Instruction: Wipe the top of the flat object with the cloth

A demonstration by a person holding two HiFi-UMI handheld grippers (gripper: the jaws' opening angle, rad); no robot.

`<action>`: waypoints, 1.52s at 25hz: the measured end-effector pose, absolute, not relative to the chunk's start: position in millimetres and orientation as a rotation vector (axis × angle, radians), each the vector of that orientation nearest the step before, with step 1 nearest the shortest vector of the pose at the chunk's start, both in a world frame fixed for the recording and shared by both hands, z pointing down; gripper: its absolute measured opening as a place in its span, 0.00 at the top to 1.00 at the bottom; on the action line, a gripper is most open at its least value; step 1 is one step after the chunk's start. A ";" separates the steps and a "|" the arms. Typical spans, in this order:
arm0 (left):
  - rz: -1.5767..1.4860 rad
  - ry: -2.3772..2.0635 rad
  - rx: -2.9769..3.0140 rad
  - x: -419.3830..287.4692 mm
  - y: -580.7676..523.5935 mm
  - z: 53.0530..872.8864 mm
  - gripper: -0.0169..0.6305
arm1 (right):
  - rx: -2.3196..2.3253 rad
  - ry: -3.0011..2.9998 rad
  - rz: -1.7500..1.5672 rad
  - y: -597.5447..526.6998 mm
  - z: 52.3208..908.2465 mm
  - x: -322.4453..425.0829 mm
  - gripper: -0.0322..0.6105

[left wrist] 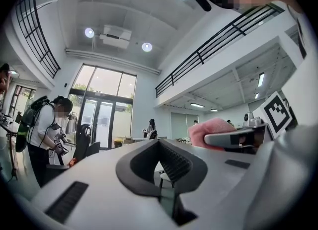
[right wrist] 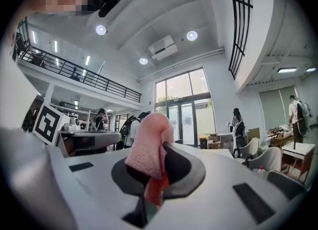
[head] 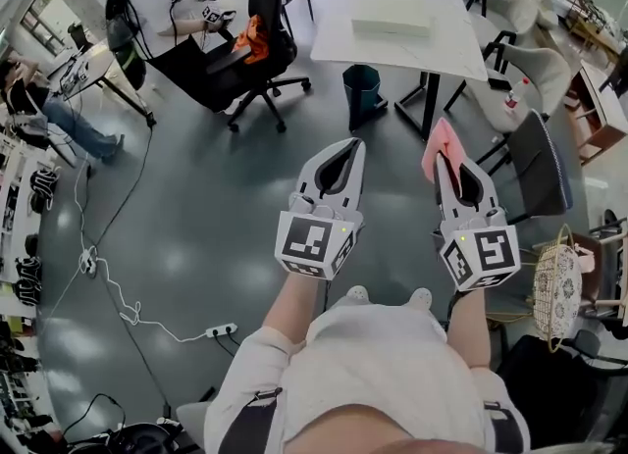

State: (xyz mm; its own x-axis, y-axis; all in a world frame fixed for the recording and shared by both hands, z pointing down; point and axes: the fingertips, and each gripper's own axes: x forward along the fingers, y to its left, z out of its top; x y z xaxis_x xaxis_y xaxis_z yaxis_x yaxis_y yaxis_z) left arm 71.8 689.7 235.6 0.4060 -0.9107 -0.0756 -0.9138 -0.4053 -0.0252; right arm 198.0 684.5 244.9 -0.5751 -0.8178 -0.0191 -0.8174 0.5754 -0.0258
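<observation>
- The power strip [head: 222, 329] and its cable lay on the floor at the near left. We judged them a trip hazard should the person step that way.
- The left gripper [head: 351, 148] was held over open floor with its jaws together on nothing. It was steadying nothing, so a light object could slide under a wipe.
- The flat object [head: 392, 23], white, lay on the white table [head: 432, 55] at the far side, well apart from both grippers. We judged wiping not yet begun. The bin [head: 361, 89] stood near the table's near edge and could be kicked on approach.
- The right gripper [head: 449, 160] was clamped on the pink cloth [right wrist: 149, 147], which was bunched at the jaw tips. We judged that dragging might pull it loose, or let the hard tips scrape the top.
</observation>
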 end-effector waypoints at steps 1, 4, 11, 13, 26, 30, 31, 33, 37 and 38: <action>0.072 1.668 -2.585 68.5 690.1 236.7 0.96 | -1.442 2.755 -0.023 685.4 245.5 194.4 0.91; 0.064 1.643 -2.599 58.9 689.9 239.2 0.96 | -1.474 2.730 -0.005 687.1 245.5 184.8 0.91; 0.086 1.622 -2.638 56.7 665.5 246.7 0.96 | -1.509 2.728 0.008 669.8 249.9 181.3 0.91; 0.077 1.623 -2.627 61.5 655.3 246.9 0.96 | -1.513 2.722 0.001 659.5 251.1 185.1 0.91; 0.082 1.626 -2.603 81.0 512.0 235.6 0.96 | -1.391 2.758 -0.034 504.5 242.7 193.3 0.91; 0.087 1.648 -2.576 88.9 466.2 228.8 0.96 | -1.343 2.766 -0.044 454.7 237.3 198.6 0.91; 0.085 1.655 -2.569 90.5 455.4 227.2 0.96 | -1.331 2.770 -0.043 443.7 236.2 199.8 0.91; 0.090 1.662 -2.560 94.8 435.6 224.6 0.96 | -1.311 2.776 -0.044 424.0 235.7 203.1 0.91; 0.118 1.674 -2.546 105.5 402.6 220.8 0.96 | -1.276 2.798 -0.052 392.9 238.7 209.5 0.91; 0.111 1.676 -2.540 107.4 395.6 221.0 0.96 | -1.276 2.798 -0.059 385.7 239.8 211.0 0.91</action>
State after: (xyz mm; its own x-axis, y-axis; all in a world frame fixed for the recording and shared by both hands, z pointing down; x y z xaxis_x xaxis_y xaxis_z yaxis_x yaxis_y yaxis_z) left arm 107.4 395.6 221.0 0.3931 -0.9124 -0.1138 -0.9195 -0.3911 -0.0406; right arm 211.0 385.7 239.8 -0.6542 -0.7551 -0.0442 -0.7525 0.6556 -0.0623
